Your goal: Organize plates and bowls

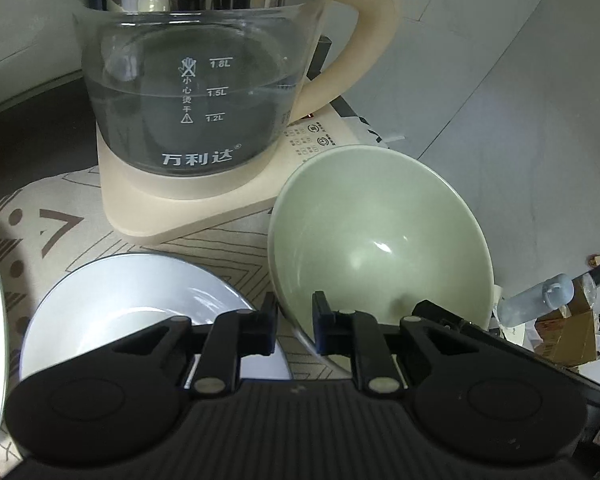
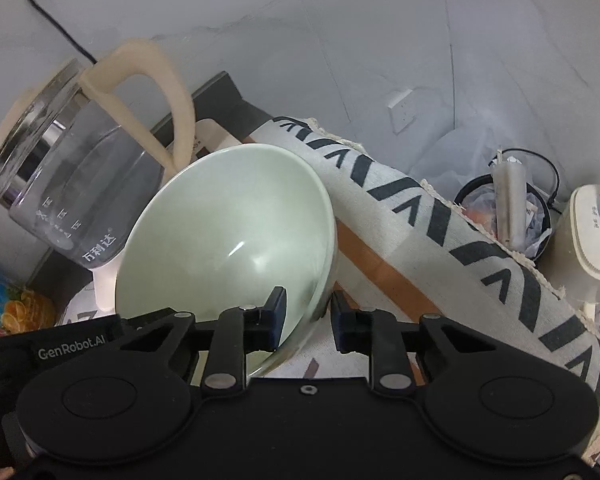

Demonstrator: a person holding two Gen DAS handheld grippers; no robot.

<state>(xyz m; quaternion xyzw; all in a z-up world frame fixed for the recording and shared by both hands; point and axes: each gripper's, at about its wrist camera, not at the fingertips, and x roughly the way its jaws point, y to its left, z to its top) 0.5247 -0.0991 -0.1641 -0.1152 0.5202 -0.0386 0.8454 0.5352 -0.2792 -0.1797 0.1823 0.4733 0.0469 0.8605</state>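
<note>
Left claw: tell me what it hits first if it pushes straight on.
The left claw already straddles the green bowl rim, so the bowl's wall comes first; beyond it, probably the kettle base, though depth is unclear.

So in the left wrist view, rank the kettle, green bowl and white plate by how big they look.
1. Kettle, largest.
2. Green bowl.
3. White plate, partly hidden by the fingers, so its place below the bowl is unsure.

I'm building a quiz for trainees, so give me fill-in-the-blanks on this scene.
The bowl is pale ___.
The glass kettle holds ___.
The left hand-held gripper and right hand-held gripper both straddle the bowl's ___.
Beside the bowl lies a white ___.
Missing: green; water; rim; plate.
</note>
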